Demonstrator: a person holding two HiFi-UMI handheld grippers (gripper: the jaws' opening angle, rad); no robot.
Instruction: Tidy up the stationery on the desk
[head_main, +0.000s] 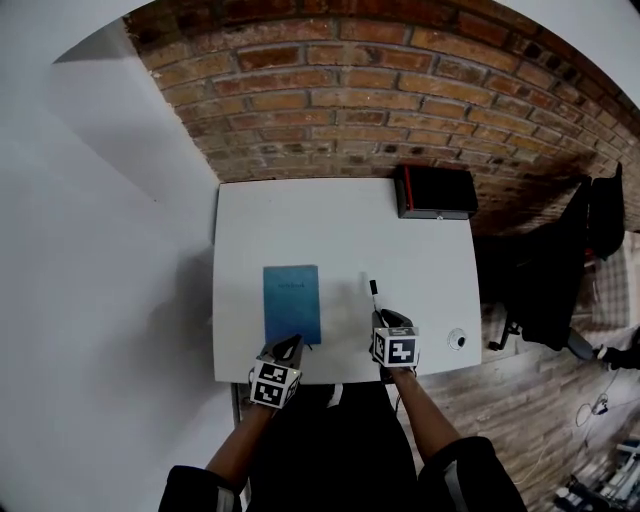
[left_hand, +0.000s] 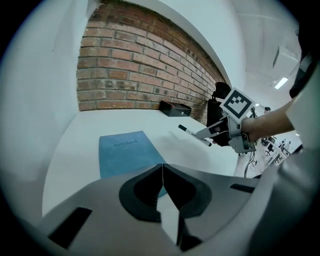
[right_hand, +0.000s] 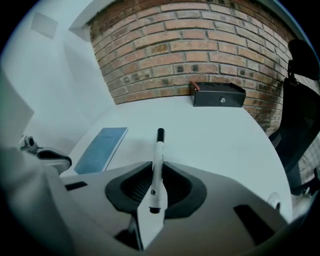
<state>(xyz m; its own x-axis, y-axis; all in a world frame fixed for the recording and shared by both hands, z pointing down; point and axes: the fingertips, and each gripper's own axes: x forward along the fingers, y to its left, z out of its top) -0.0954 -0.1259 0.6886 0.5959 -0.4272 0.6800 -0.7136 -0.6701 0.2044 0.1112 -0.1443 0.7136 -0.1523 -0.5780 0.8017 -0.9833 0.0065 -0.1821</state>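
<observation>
White desk (head_main: 330, 215) below: right gripper (right_hand: 156, 175) clamps a marker (right_hand: 159, 147) near its tail, likely light, stiff and slick. Left gripper (left_hand: 162, 177), closed and empty, hovers at the thin notebook's (left_hand: 127, 152) near edge.

One notebook (head_main: 292, 303), one marker (right_hand: 158, 162), one black box (head_main: 436, 192).

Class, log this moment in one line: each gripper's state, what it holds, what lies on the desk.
left gripper: shut, empty | right gripper: shut on marker | desk: blue notebook, black box
</observation>
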